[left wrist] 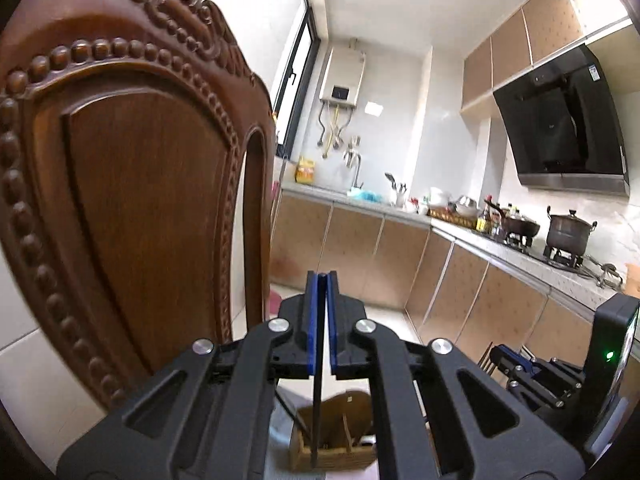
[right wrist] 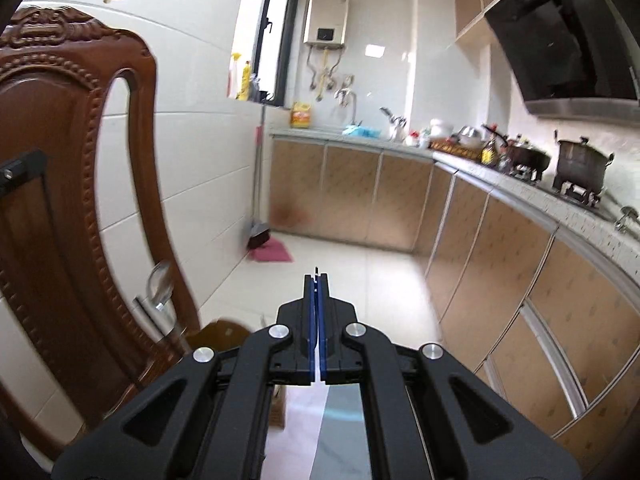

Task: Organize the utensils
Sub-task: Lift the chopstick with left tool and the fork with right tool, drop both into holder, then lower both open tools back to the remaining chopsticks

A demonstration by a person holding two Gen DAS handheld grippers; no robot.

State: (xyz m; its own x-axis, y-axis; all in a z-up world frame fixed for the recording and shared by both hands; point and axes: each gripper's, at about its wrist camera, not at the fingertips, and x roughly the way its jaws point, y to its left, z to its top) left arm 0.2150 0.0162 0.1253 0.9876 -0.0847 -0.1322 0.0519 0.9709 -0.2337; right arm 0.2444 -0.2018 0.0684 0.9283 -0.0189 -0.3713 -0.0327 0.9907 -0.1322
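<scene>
Tiled kitchen w/ pale floor (right wrist: 360,264), tan cabinet fronts (right wrist: 352,196) running along the back & right side, grey countertop (left wrist: 520,258) crowded w/ bottles, bowls & a lidded steel pot (left wrist: 568,232) on the stove, black range hood (left wrist: 568,120) above, water heater (left wrist: 342,76) on the far wall by the window. A carved brown wooden chair back (left wrist: 132,184) fills the left of both views, close to the cams. Left gripper (left wrist: 321,276): blue pads pressed nearly together, pinching a thin dark utensil handle (left wrist: 316,420) that hangs straight down below the jaws. Under it sits a brown wooden utensil holder (left wrist: 340,436) w/ divided compartments; handle's lower end shows in front of it, can't tell if it's touching. In the right wrist view a shiny spoon (right wrist: 160,284) sticks up beside the chair, next to the left gripper's body. Right gripper (right wrist: 316,278): pads shut tight, a tiny dark tip (right wrist: 316,269) poking out above them, too small to ID. A broom (right wrist: 260,236) leans at the wall over a pink cloth (right wrist: 274,255).
</scene>
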